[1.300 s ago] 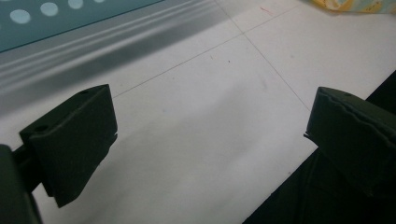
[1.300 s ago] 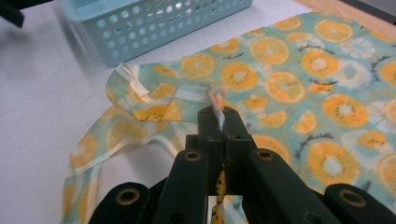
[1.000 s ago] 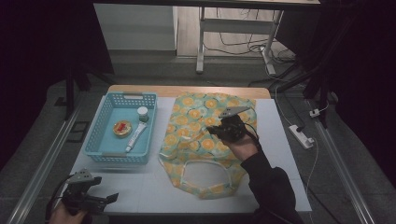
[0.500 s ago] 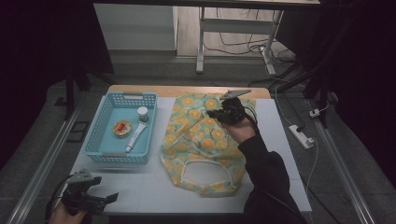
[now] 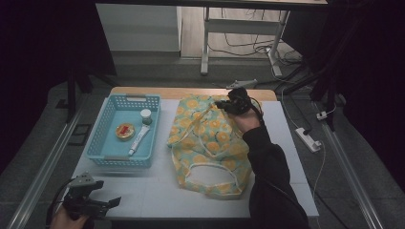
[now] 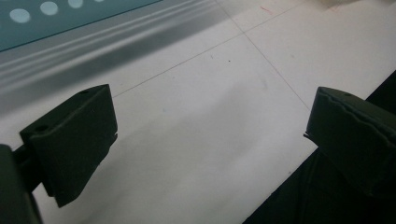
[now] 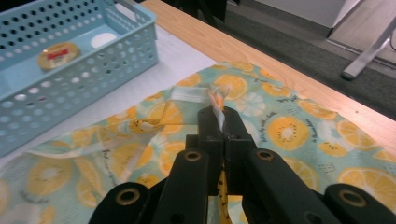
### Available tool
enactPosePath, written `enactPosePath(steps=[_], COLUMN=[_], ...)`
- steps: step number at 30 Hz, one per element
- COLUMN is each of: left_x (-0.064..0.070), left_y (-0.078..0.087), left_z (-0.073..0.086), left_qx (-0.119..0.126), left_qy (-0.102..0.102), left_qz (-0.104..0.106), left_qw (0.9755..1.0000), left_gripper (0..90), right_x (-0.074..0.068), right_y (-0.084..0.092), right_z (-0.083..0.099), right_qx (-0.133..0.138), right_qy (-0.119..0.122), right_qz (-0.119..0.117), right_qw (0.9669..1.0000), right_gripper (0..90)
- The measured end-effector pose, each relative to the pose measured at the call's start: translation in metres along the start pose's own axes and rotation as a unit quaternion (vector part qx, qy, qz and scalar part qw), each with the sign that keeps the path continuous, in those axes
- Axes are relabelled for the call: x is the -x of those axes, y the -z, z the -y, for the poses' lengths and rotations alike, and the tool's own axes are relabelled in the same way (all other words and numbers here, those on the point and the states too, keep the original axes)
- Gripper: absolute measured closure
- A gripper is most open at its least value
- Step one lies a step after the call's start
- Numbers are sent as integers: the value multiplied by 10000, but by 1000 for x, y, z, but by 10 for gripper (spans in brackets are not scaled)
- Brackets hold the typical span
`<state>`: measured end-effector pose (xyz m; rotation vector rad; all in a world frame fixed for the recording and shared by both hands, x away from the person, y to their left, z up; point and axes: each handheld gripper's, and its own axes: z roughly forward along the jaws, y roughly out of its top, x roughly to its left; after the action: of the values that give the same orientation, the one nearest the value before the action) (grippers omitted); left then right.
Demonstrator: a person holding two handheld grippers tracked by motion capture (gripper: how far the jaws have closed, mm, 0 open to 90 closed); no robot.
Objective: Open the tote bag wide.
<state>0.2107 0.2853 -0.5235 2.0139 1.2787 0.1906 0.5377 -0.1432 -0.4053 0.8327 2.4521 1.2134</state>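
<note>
— What do I have on the table from here?

— I count one citrus-print cloth (image 5: pixel 210 143), one blue basket (image 5: pixel 98 143), and two grippers: the left gripper (image 5: pixel 111 203) and the right gripper (image 5: pixel 220 103).

— And inside the basket?

— I make it three things: one white-capped jar (image 5: pixel 145 115), one round tin with a red label (image 5: pixel 125 130), one white tube (image 5: pixel 138 140).

— Anything off the table?

— I see one white power strip (image 5: pixel 308 139) on the floor.

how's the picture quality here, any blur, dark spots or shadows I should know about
High view: dim, room edges nearly black, table evenly lit. Left gripper view: basket edge streaked with blur, jaws soft and close, faint shadow between them. Right gripper view: bright, the cloth and its pinched edge sharp, near gripper body slightly soft.
</note>
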Motion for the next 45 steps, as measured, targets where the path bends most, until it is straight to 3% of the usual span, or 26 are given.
enactPosePath(steps=[12, 17, 23, 31, 37, 42, 45], left_x=[0, -1, -1, -1, -2, -2, -2], left_y=[0, 0, 1, 0, 0, 0, 0], left_z=[0, 0, 0, 0, 0, 0, 0], left_qx=[-14, -7, 17, 11, 7, 15, 14], left_qy=[15, 30, 49, 53, 71, 96, 95], left_qz=[-8, 10, 33, 20, 25, 25, 24], left_qw=[10000, 10000, 10000, 10000, 10000, 9999, 10000], left_gripper=[22, 22, 21, 21, 21, 21, 21], right_x=[18, 25, 28, 32, 33, 33, 30], right_y=[-32, -53, -66, -79, -82, -75, -65], right_z=[17, 35, 52, 72, 83, 81, 73], right_qx=[-217, -390, -539, -777, -793, -638, -504], right_qy=[-146, -266, -323, -439, -571, -672, -719], right_qz=[205, 217, 224, 240, 182, 146, 67], right_qw=[9994, 9986, 9978, 9957, 9950, 9956, 9961], right_gripper=[886, 884, 883, 881, 871, 775, 641])
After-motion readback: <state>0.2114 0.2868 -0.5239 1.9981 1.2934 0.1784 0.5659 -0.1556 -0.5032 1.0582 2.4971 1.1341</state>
